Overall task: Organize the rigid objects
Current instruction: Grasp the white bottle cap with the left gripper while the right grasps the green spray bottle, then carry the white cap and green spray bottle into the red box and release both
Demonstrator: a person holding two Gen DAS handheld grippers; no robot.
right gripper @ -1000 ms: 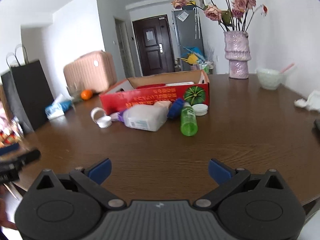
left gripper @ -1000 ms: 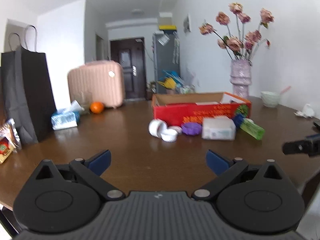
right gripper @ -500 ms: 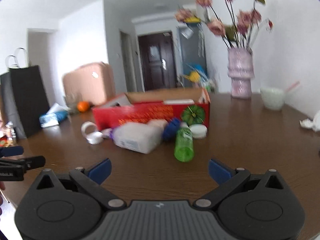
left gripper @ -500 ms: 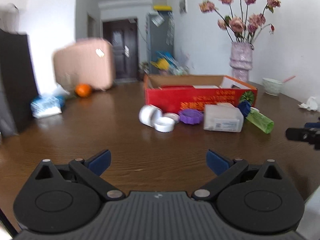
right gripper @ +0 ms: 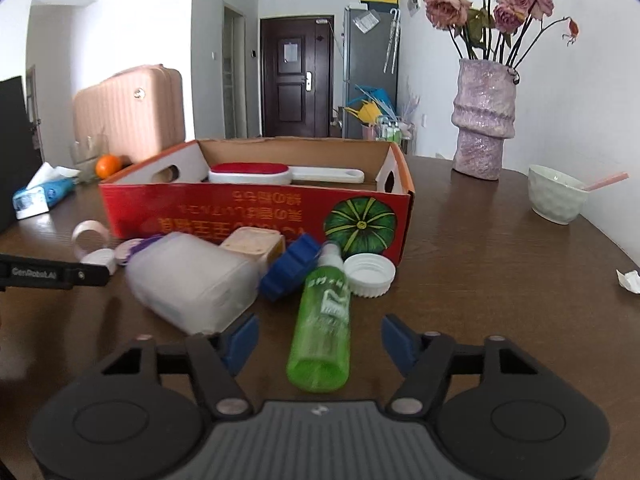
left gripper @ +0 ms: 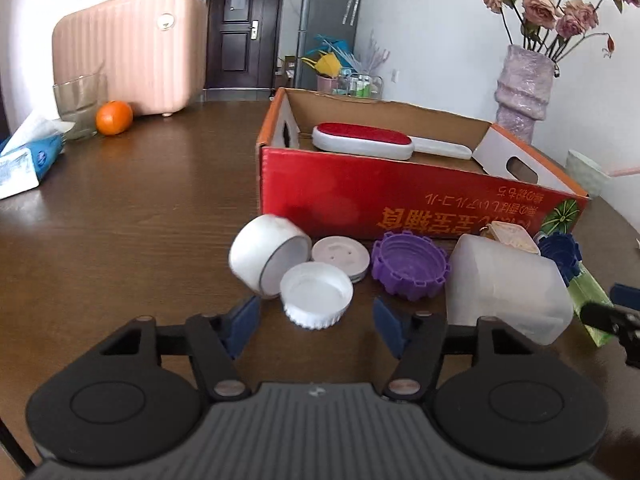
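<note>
table (left gripper: pixel 120 220): red box (left gripper: pixel 360 196) behind clutter | left fingers (left gripper: pixel 316 322) narrowing, white cap (left gripper: pixel 316 294) between, untouched | right fingers (right gripper: pixel 318 338) narrowing round green bottle (right gripper: pixel 322 332), untouched

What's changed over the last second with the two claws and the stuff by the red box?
Both claws moved in and have been closing: the left claw around the white cap, the right claw around the green bottle. Neither is gripped yet. The red box and clutter stayed put.
</note>
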